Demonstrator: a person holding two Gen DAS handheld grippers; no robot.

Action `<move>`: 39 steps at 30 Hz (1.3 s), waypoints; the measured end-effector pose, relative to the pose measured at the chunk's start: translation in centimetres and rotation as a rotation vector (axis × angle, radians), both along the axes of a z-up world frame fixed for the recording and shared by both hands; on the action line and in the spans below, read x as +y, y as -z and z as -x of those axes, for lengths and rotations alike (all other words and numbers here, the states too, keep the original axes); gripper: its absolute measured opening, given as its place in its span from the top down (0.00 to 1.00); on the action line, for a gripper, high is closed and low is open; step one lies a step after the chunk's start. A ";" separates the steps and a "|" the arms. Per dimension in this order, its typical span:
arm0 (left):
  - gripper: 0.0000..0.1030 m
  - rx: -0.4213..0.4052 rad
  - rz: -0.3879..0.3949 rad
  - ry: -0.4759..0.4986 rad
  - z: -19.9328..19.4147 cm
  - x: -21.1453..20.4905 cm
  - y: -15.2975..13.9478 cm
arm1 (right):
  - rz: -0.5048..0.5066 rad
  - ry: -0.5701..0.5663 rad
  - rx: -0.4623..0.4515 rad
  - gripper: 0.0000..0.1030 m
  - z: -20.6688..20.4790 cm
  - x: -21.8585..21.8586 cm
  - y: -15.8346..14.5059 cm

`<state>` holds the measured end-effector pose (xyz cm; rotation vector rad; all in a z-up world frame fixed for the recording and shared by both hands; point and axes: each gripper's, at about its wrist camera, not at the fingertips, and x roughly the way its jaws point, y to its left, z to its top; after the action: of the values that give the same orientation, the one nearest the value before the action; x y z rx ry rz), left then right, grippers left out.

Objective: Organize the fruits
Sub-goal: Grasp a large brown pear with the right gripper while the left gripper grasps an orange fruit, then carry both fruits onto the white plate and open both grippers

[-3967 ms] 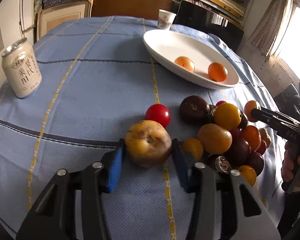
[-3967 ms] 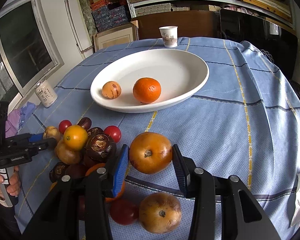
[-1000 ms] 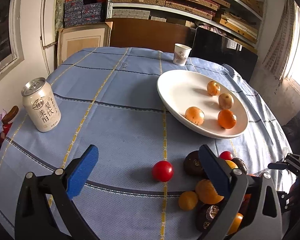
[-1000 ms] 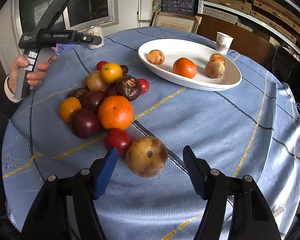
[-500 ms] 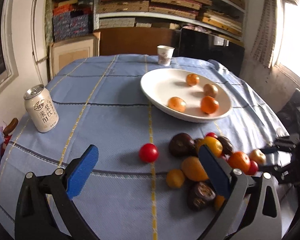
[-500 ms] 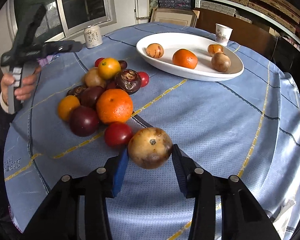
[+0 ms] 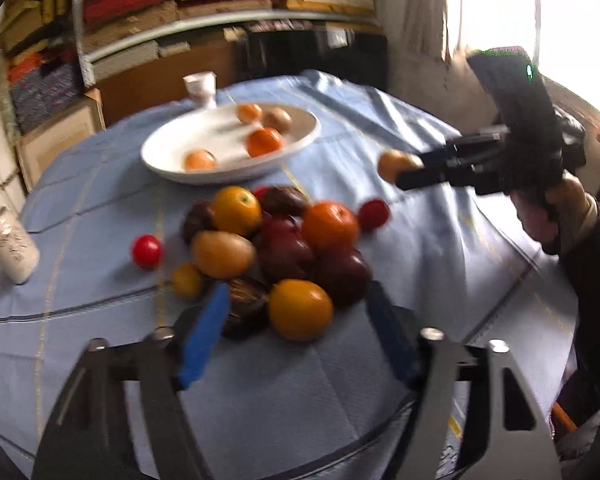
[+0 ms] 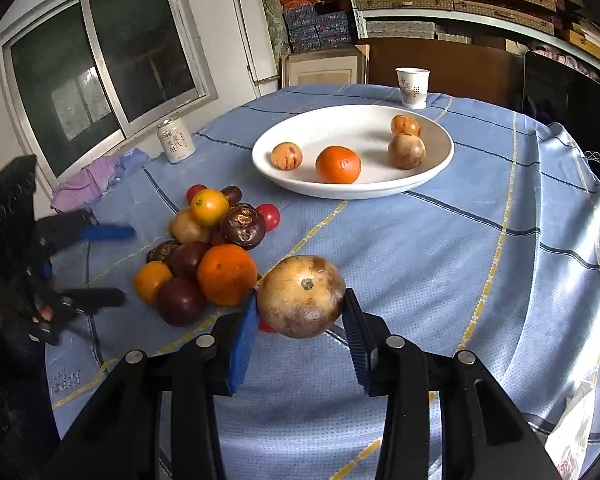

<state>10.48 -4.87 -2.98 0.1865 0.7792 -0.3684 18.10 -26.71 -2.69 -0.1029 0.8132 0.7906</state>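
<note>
A pile of orange, yellow and dark purple fruits (image 7: 284, 240) (image 8: 212, 256) lies on the blue tablecloth. My left gripper (image 7: 296, 320) (image 8: 112, 266) is at the pile's near edge with its jaws closing. An orange fruit (image 7: 300, 310) and a dark one (image 7: 246, 306) sit between its blue pads, which stand apart from the orange. My right gripper (image 8: 300, 308) (image 7: 408, 168) is shut on a tan round fruit (image 8: 300, 296) (image 7: 392, 164), held just above the cloth. A white oval plate (image 8: 440, 160) (image 7: 160, 160) behind holds several fruits.
A drink can (image 8: 175, 145) (image 7: 10, 248) stands at the table's left edge and a paper cup (image 8: 413, 87) (image 7: 200, 84) beyond the plate. A purple cloth (image 8: 88, 184) lies by the can. One red tomato (image 7: 146, 250) sits apart, left of the pile.
My left gripper swung across to the fruit pile and its jaws narrowed around the orange fruit. My right gripper shut on the tan fruit and raised it slightly off the cloth.
</note>
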 end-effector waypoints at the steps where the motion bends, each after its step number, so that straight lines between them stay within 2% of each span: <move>1: 0.44 0.013 -0.007 0.001 -0.3 -0.1 0.2 | 0.003 0.000 -0.002 0.59 0.0 0.1 0.0; 3: 0.45 0.035 -0.003 0.000 -0.6 -0.1 0.5 | 0.003 -0.004 -0.008 0.59 0.2 0.1 -0.2; 8: 0.57 0.086 -0.013 0.005 -1.4 -0.6 1.4 | -0.007 -0.021 -0.024 0.59 0.8 0.2 -0.6; 21: 0.58 0.105 -0.043 0.022 -2.1 -1.3 1.8 | -0.015 -0.025 -0.031 0.59 1.2 0.3 -0.9; 23: 0.63 0.106 -0.041 0.016 -2.2 -1.2 1.8 | -0.019 -0.022 -0.029 0.59 1.2 0.2 -0.9; 27: 0.63 0.109 -0.026 0.017 -2.3 -1.1 1.8 | -0.023 -0.017 -0.026 0.59 1.1 0.1 -0.9; 30: 0.63 0.105 -0.057 0.032 -2.2 -1.4 1.9 | -0.020 -0.019 -0.026 0.59 1.1 0.1 -0.9; 32: 0.63 0.104 -0.109 0.036 -2.2 -1.9 2.2 | -0.017 -0.023 -0.026 0.59 1.1 0.3 -0.8; 34: 0.63 0.116 -0.120 0.045 -2.5 -2.1 2.4 | -0.013 -0.025 -0.026 0.59 1.1 0.3 -0.7; 36: 0.63 0.124 -0.105 0.045 -2.6 -1.9 2.4 | -0.016 -0.025 -0.025 0.59 1.1 0.3 -0.7; 39: 0.63 0.134 -0.037 0.042 -2.7 -0.9 1.8 | -0.020 -0.019 -0.022 0.59 1.0 0.2 -0.7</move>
<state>13.22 -5.81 -4.81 0.2144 0.9161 -0.4097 17.09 -26.54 -2.03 -0.1017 0.7842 0.8137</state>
